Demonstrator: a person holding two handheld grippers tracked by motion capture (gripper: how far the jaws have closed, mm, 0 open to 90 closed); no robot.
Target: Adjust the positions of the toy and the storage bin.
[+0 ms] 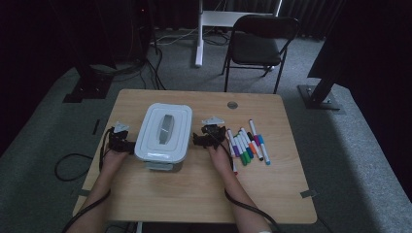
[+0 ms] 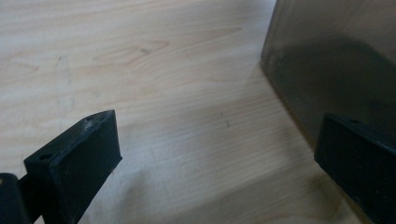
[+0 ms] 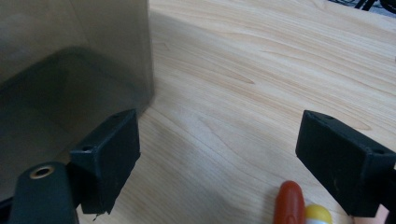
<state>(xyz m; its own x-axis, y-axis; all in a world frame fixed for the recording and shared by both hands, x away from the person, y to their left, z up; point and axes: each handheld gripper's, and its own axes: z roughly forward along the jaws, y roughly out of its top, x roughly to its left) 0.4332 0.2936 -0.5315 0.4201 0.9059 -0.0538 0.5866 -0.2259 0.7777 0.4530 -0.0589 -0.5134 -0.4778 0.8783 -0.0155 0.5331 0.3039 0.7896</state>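
**Both grippers flanking the box, nothing gripped**

Landmark: the lidded box (image 1: 162,137), sitting a bit left of centre on the wooden table (image 1: 194,194). Its long axis runs away from me, handle recess along the lid.

My left gripper (image 1: 125,144) is hard against the box's left wall, near the front corner. Jaws released, spread wide; the smoky wall (image 2: 336,60) sits just inside my one jaw, bare wood between the two.

My right gripper (image 1: 201,139) is at the box's right wall, same story: jaws released, box wall (image 3: 70,60) beside one jaw, table between. Can't tell if either jaw actually touches the plastic.

So the box lies between the two grippers, both about equally near. I'd judge the next move is a two-sided squeeze or lift, or working the latches, so both need to close in evenly or the box skids.

Markers (image 1: 248,143) lie in a loose row right of the box, just behind my right gripper; red tip (image 3: 289,203) is at my jaws.

Room: dim, grey carpet, black chair (image 1: 260,43) beyond the box.
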